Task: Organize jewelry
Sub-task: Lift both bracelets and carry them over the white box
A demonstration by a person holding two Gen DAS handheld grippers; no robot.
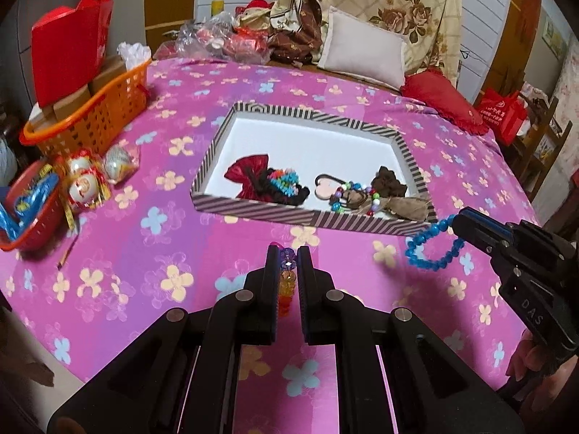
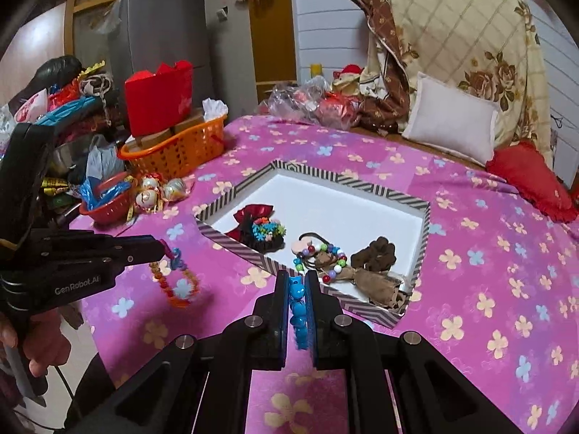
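Observation:
A striped tray point(image 1: 253, 209) with a white floor lies on the pink flowered bedspread; it also shows in the right wrist view point(image 2: 419, 267). Inside are a red bow point(image 1: 249, 173), a black scrunchie with coloured beads point(image 1: 286, 184), a beaded piece point(image 1: 347, 195) and a brown scrunchie point(image 1: 391, 182). My left gripper point(image 1: 288, 253) is shut on a multicoloured bead bracelet point(image 2: 173, 278), held above the bedspread just before the tray's near wall. My right gripper point(image 2: 297, 278) is shut on a blue bead bracelet point(image 1: 430, 249), held near the tray's near right corner.
An orange basket point(image 1: 90, 119) with boxes and a red bag stands at the far left. A red bowl point(image 1: 29, 213) and wrapped ornaments point(image 1: 87, 181) lie left of the tray. A white pillow point(image 1: 365, 50) and a red cushion point(image 1: 445, 101) lie behind.

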